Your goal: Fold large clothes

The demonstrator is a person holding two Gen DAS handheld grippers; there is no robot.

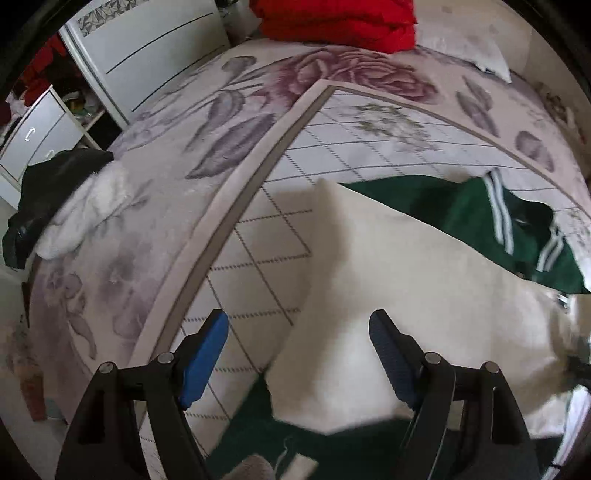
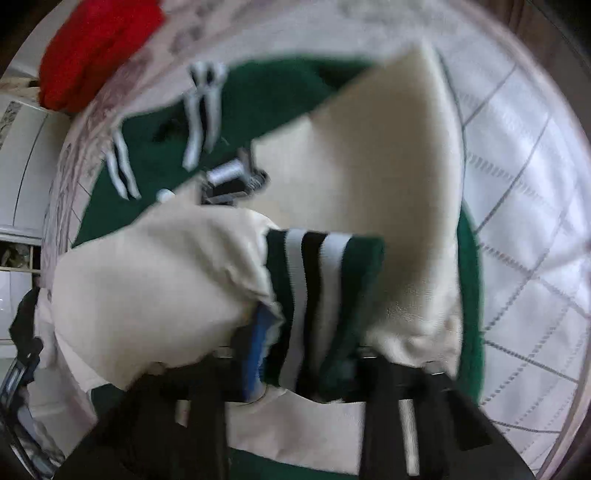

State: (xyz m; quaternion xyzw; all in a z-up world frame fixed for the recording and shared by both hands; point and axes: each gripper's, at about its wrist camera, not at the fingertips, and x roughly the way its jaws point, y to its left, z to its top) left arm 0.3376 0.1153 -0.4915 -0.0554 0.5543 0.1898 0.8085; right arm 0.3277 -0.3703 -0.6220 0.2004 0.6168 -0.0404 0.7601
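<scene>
Closest to the right wrist camera, the right gripper [image 2: 295, 354] has its jaws clenched on the green cuff with white and black stripes [image 2: 314, 295] of a green and cream jacket [image 2: 369, 166], with bunched cream fabric spilling over the left jaw. One blue pad is partly visible beside the cuff; the view is blurred. Beyond the cuff, the cream sleeve stretches away across the green body of the jacket, which lies on a bed.

From the left wrist camera, the left gripper [image 1: 299, 354] hangs with its jaws released and spread wide, blue pads [image 1: 205, 358] bare and nothing between them. Just past them lies the cream panel of the same jacket, with green fabric and white stripes further right. The garment rests on a pale bedspread with a grid pattern and purple flowers [image 1: 280, 229]. Further off, a crumpled black and white garment [image 1: 62, 206] sits at the bed's left edge. Farthest away are a folded red cloth pile [image 1: 336, 22], a white pillow [image 1: 465, 48] and a white wardrobe [image 1: 147, 48].
</scene>
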